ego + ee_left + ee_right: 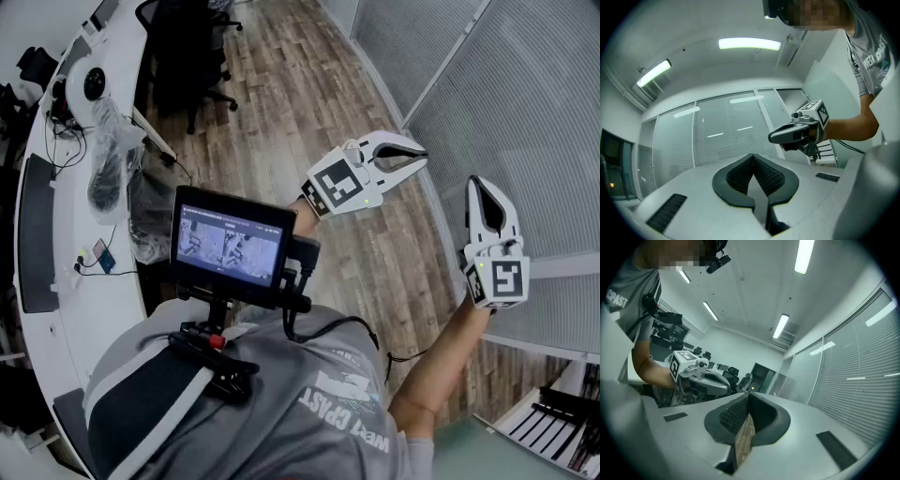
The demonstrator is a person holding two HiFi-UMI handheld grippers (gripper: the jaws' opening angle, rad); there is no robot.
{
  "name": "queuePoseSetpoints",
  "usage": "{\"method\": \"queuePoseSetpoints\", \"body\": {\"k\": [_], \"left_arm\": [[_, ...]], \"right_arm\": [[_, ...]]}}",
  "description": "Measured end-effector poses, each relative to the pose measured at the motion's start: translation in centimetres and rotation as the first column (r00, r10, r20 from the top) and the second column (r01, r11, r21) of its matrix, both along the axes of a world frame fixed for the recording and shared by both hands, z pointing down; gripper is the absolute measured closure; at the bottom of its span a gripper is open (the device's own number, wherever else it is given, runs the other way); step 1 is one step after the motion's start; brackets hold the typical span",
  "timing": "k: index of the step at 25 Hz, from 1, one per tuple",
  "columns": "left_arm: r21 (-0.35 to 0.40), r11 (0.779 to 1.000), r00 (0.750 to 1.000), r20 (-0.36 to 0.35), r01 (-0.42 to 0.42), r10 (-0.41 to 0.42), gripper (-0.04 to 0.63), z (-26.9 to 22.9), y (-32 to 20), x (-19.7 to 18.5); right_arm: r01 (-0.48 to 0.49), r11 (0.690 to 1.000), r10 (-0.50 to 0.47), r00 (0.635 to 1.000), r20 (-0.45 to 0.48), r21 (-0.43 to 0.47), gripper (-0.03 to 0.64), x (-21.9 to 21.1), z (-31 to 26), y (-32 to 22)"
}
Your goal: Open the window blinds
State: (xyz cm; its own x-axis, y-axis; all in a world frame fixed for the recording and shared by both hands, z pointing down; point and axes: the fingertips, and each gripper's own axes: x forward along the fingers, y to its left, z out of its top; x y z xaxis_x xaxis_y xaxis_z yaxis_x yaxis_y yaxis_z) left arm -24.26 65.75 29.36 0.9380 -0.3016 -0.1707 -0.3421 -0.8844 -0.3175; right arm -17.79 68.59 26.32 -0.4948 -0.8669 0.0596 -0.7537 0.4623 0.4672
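Grey blinds (534, 112) — horizontally slatted, shut

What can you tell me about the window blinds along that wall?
The window blinds are pale grey horizontal slats, thin and closely spaced, filling tall panels between white frame posts. The slats are turned shut, so nothing shows through them. Reflections of ceiling lamps suggest a pane of glass in front. Nothing touches them: the left gripper and the right gripper are held in the air short of them, each with its fingers together and empty.
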Motion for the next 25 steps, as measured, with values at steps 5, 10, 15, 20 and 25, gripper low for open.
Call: {"method": "queuePoseSetpoints", "body": {"k": [5,10,15,20,25], "left_arm": [[-0.001,1.0,1.0,0.0,-0.001,0.001,0.591,0.1,0.0,0.0],[-0.002,1.0,1.0,0.002,-0.001,0.001,0.591,0.2,-0.1,0.0],[-0.01,1.0,1.0,0.004,0.007,-0.007,0.591,0.5,-0.8,-0.1],[-0.022,1.0,1.0,0.005,0.015,-0.015,0.591,1.3,-2.7,-0.2],[-0.04,0.999,1.0,-0.005,0.015,-0.015,0.591,0.9,-6.8,0.1]], "right_arm": [[-0.003,1.0,0.003,1.0,0.004,0.0,0.615,0.0,0.2,-0.1],[-0.003,1.0,0.003,1.0,0.008,0.001,0.615,0.0,0.2,-0.2],[-0.001,1.0,0.0,0.999,0.036,0.024,0.614,0.0,-0.3,-0.5],[0.0,0.998,0.002,0.999,-0.034,0.056,0.614,-0.5,0.0,-2.4],[0.004,0.998,0.001,0.997,-0.073,0.058,0.614,-0.4,-0.5,-6.9]]}}
